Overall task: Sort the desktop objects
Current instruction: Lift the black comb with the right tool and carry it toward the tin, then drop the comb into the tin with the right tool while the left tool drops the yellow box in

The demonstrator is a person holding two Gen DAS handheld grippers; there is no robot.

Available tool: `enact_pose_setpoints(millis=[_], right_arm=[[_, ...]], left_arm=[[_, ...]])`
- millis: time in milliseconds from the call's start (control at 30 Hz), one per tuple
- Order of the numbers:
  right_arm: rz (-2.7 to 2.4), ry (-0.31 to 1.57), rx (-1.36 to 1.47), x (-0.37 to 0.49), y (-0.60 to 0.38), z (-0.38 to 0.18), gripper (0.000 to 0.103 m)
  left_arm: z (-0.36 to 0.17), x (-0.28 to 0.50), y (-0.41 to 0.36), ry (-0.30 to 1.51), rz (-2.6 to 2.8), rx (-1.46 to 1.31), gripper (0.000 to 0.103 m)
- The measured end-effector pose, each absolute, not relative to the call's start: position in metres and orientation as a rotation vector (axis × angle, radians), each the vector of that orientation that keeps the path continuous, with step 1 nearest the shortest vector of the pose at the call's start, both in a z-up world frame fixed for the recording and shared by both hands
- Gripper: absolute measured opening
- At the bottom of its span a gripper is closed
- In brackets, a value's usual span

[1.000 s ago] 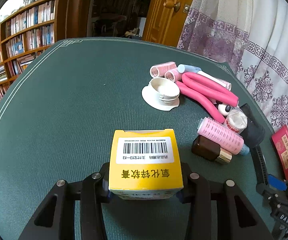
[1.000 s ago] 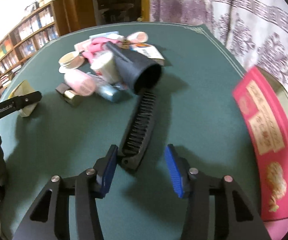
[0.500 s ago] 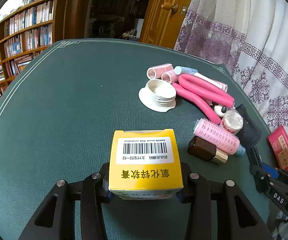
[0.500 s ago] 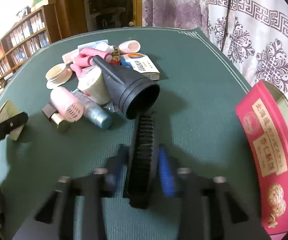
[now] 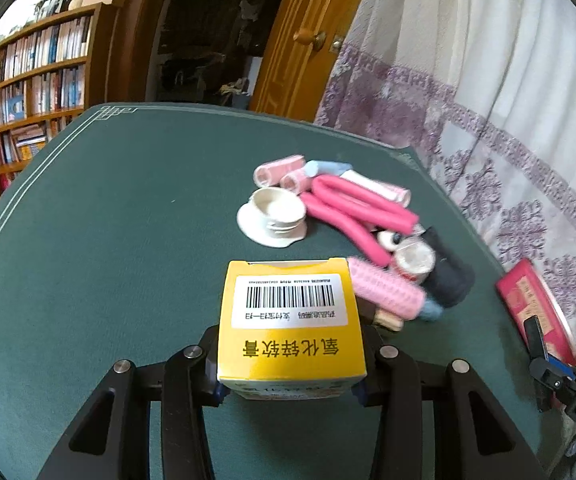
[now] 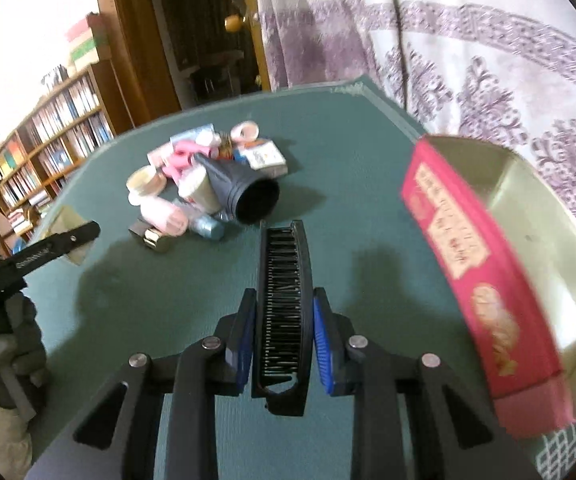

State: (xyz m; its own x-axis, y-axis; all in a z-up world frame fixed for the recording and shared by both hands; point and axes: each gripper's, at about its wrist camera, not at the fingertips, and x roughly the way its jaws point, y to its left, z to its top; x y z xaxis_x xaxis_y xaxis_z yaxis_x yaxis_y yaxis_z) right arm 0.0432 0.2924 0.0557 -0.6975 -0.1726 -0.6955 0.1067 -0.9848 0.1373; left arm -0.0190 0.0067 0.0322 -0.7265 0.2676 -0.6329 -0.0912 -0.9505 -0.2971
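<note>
My left gripper (image 5: 289, 376) is shut on a yellow box (image 5: 289, 320) with a barcode label, held above the green table. My right gripper (image 6: 284, 340) is shut on a black comb (image 6: 284, 304), bristles up, lifted off the table. The left gripper (image 6: 48, 246) with the yellow box also shows at the left of the right wrist view. A pile of objects lies ahead: pink hair rollers (image 5: 383, 290), pink foam rods (image 5: 359, 208), a white lid (image 5: 274, 218), a black cone nozzle (image 6: 244, 188) and a brown bottle (image 6: 150, 236).
A red tin box (image 6: 475, 264) with an open gold inside stands at the table's right edge, close to my right gripper; it also shows in the left wrist view (image 5: 527, 304). A small white-and-orange carton (image 6: 266, 158) lies behind the pile. Curtains hang at the right, bookshelves at the left.
My right gripper has closed on the black comb and lifted it, swinging toward the red tin. My left gripper has carried the yellow box forward and right, closer to the pile.
</note>
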Motion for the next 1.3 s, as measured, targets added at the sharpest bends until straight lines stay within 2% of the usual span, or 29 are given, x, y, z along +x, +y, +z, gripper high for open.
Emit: enact_pose_setpoints(millis=[500, 900, 1300], right_arm=[[-3.014, -0.321, 0.971, 0.083, 0.41, 0.103, 0.029], [-3.095, -0.393, 0.982, 0.075, 0.478, 0.1, 0.029], [-3.057, -0.432, 1.029, 0.061, 0.494, 0.081, 0.029]], left_arm=[[0.079, 0.017, 0.129, -0.093, 2.582, -0.955, 0.046], [0.104, 0.006, 0.23, 0.014, 2.456, -0.938, 0.046], [0.115, 0.003, 0.297, 0.072, 2.362, -0.905, 0.046]])
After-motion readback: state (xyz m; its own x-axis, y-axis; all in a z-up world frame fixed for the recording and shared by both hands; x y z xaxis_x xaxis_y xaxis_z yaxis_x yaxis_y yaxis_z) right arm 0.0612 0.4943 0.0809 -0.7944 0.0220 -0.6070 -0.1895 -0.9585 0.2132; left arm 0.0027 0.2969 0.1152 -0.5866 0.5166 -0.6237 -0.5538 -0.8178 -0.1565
